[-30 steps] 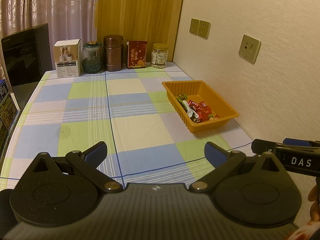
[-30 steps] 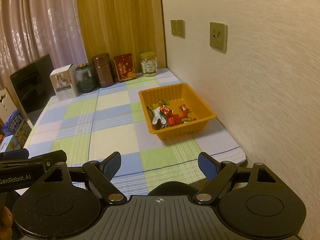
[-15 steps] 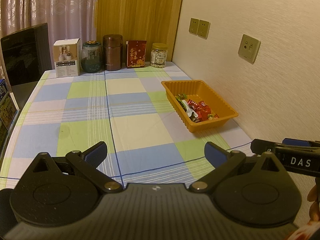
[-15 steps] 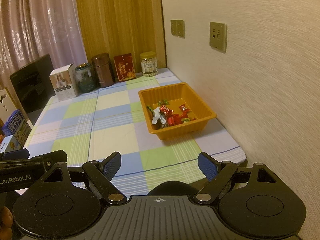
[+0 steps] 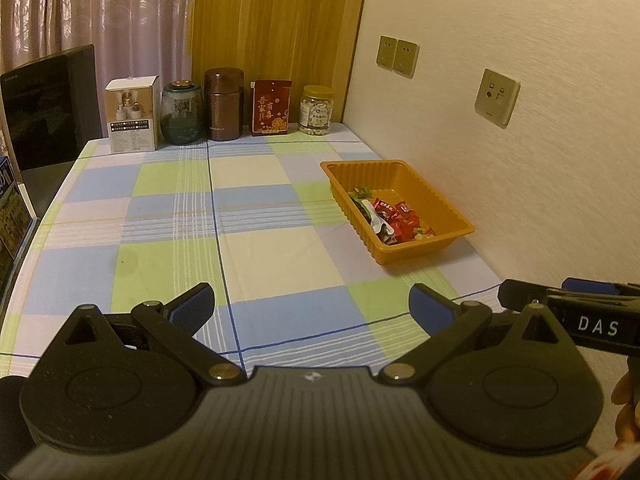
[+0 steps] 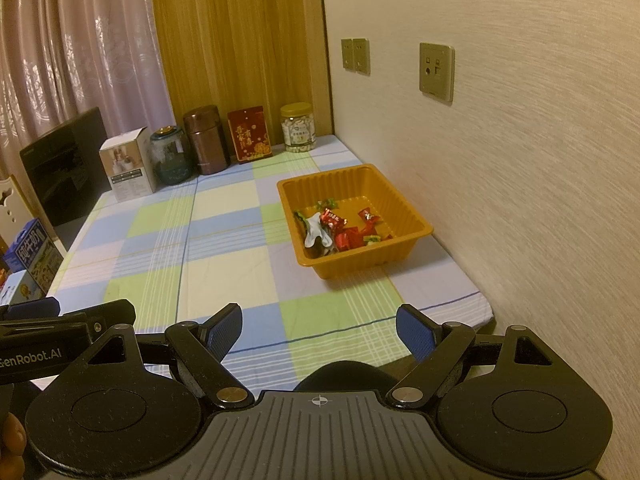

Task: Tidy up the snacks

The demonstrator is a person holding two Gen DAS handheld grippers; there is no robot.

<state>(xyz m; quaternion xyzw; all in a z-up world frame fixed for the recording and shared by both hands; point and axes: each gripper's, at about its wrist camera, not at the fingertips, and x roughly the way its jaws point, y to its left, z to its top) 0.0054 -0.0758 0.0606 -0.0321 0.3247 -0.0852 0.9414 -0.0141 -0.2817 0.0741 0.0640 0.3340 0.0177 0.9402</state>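
Observation:
An orange plastic tray stands by the right wall on the checked tablecloth. Inside it lie several wrapped snacks, red, green and white. My left gripper hovers open over the near edge of the table, well short of the tray, with nothing between its blue pads. My right gripper is open too, empty, above the table's near edge with the tray ahead and slightly right. Each gripper's side shows at the edge of the other's view.
Along the back edge stand a white box, a green jar, a brown canister, a red packet and a clear jar. A black screen is at the left; boxes lie beside the table.

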